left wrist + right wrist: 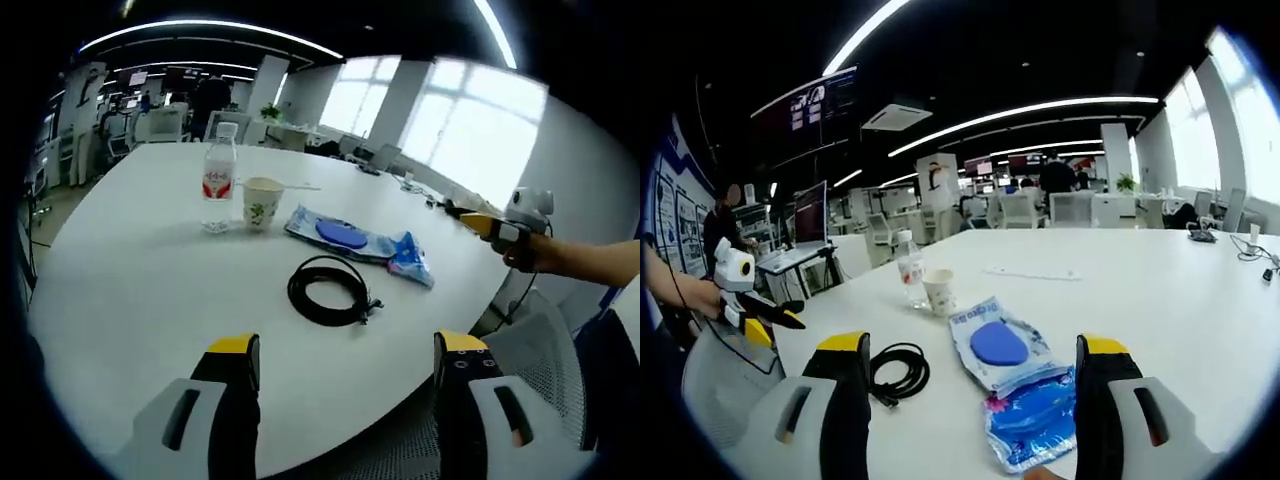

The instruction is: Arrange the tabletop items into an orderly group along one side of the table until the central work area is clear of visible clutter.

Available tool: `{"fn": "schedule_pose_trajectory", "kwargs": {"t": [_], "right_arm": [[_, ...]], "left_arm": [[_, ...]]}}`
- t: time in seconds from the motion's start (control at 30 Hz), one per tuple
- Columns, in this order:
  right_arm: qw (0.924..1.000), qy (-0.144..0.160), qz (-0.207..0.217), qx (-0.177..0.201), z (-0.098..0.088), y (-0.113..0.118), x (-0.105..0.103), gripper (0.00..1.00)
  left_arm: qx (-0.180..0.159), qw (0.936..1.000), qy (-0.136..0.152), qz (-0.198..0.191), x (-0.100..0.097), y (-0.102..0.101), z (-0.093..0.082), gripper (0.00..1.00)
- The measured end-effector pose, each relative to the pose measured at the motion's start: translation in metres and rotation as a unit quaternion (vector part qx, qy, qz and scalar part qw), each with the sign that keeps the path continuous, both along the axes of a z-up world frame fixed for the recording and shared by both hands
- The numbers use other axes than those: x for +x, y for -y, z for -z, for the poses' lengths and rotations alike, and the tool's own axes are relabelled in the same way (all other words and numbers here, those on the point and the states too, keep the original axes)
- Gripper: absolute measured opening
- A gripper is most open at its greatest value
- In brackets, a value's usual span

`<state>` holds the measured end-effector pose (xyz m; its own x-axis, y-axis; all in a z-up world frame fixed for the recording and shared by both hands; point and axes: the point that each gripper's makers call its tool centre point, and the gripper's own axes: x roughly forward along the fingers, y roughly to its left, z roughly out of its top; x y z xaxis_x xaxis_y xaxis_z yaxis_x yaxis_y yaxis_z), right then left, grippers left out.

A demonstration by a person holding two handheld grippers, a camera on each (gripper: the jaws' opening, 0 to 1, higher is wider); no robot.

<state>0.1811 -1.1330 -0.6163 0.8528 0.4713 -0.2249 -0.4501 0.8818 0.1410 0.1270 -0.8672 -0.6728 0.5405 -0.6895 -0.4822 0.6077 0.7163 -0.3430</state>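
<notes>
Bottle (218, 182), cup (261, 203), cable (329, 290) on white table (130, 290) — office beyond — both grippers spread.

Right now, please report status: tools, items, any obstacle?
Both tools open, empty: left tool, right tool. Water bottle, paper cup, blue packet, black cable lie mid-table, unsorted. Nothing blocking.

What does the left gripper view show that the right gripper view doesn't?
Left gripper view alone: the bright windows behind the table, and the right tongs entering from the right, held by a hand.

Right gripper view alone: wall screens overhead, a laptop, and the left tongs at the left.

Both: the white table, water bottle, paper cup, coiled black cable and blue packet.
</notes>
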Motion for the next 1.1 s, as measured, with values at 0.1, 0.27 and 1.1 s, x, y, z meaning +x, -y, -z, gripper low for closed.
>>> {"fn": "schedule_pose_trajectory", "kwargs": {"t": [0.1, 0.27, 1.1], "right_arm": [[1.0000, -0.004, -0.004, -0.003, 0.003, 0.000, -0.004, 0.83], [1.0000, -0.003, 0.006, 0.003, 0.002, 0.010, -0.011, 0.83], [0.9984, -0.017, 0.053, 0.013, 0.009, 0.039, -0.045, 0.82]], "left_arm": [[0.008, 1.0000, -0.003, 0.004, -0.002, 0.002, 0.002, 0.67], [0.012, 0.9999, -0.010, 0.004, -0.003, 0.004, 0.004, 0.67], [0.039, 0.9975, -0.003, 0.059, 0.016, 0.032, 0.005, 0.67]]}}
